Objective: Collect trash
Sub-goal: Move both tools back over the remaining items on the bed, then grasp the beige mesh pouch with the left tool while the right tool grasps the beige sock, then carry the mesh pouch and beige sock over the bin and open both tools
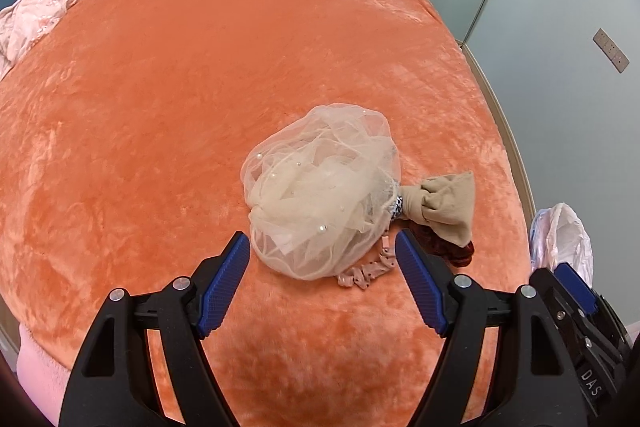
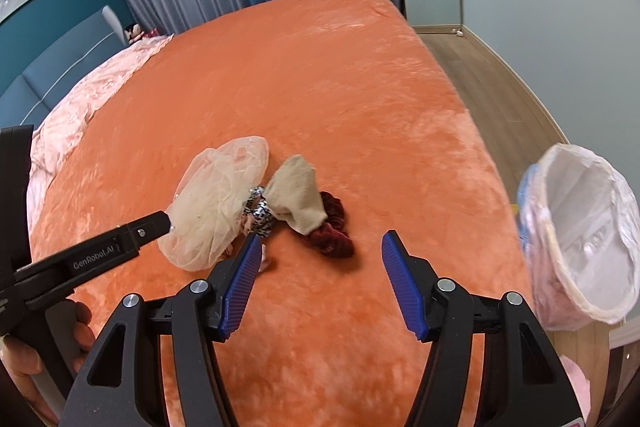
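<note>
1. Left gripper [image 1: 322, 245]: jaws spread wide and gripping nothing. The near edge of the cream tulle bundle [image 1: 322, 193] sits in the gap between the blue pads [image 1: 224, 285], but neither pad presses on it, so it's released.

2. Right gripper [image 2: 318, 245]: also apart with nothing in it. Between its tips there's only orange bedspread [image 2: 320, 75], and the dark red velvet scrunchie [image 2: 330, 231] lies just past them, not touched.

3. All the trash is one little cluster on the bedspread, on the side nearest the lined trash bin [image 2: 580, 239], which stands off the bed edge on the wooden floor [image 2: 480, 67].

4. Measured from the tulle bundle: the beige bow [image 1: 440, 207] is right up against its bin-facing side, joined at a black-and-white patterned band [image 2: 259, 211]. The scrunchie pokes out from under the bow, on its side away from the tulle.

5. A small pink strip with dots [image 1: 366, 273] lies right at the bundle's near edge, partly under it.

6. Long axis: tulle, band, bow and scrunchie make a rough line running from the tulle end toward the bin.

7. In the right wrist view the left gripper's finger [image 2: 120, 243] ends right at the tulle's near side, and whether it actually touches I can't tell. A person's hand [image 2: 36, 355] holds its handle.
</note>
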